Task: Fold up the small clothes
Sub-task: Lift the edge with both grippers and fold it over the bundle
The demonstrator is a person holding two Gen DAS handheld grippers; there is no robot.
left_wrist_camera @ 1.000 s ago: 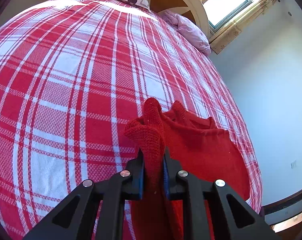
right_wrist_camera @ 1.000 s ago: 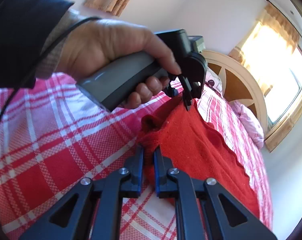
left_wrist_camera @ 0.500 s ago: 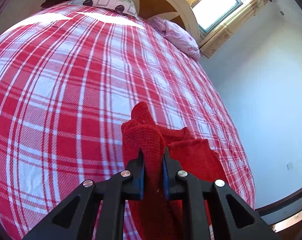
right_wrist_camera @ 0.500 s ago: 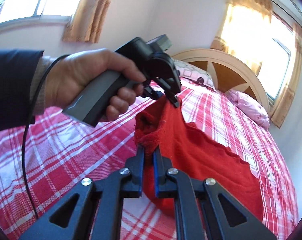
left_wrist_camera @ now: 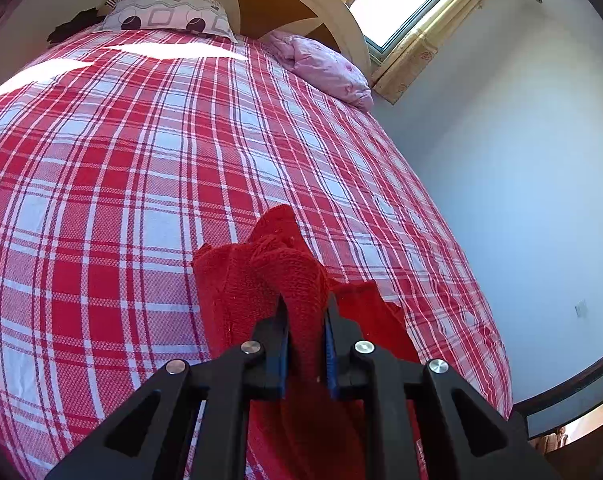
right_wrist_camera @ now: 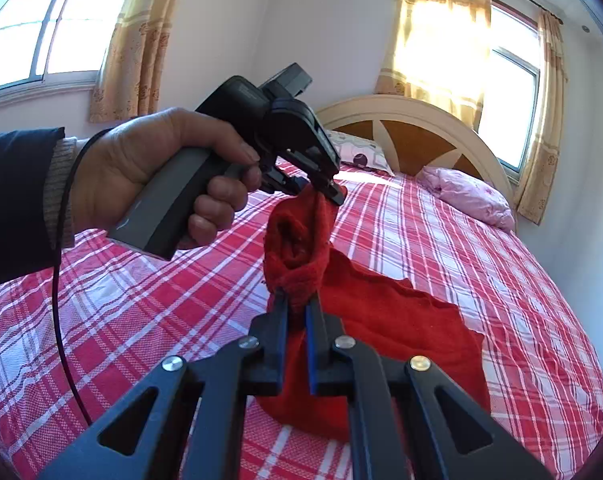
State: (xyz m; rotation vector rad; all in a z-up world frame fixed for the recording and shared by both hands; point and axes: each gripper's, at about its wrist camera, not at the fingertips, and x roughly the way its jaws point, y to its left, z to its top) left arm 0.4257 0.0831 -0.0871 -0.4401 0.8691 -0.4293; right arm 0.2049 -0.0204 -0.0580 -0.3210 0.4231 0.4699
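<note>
I hold the red knitted garment (right_wrist_camera: 401, 332) lifted above the plaid bed (left_wrist_camera: 121, 184) with both tools. My left gripper (left_wrist_camera: 306, 320) has its jaws clamped on a bunched fold, and my right gripper (right_wrist_camera: 297, 312) pinches another fold just beside it. The garment's lower part drapes onto the bed, well short of the headboard (right_wrist_camera: 413, 128).

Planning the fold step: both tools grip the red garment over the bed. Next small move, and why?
Probably draw the two tools apart to spread the top edge. The left tool and the right tool each pinch the red knit garment close together, so the cloth between them is bunched while its lower part trails on the plaid bedsheet.
</note>
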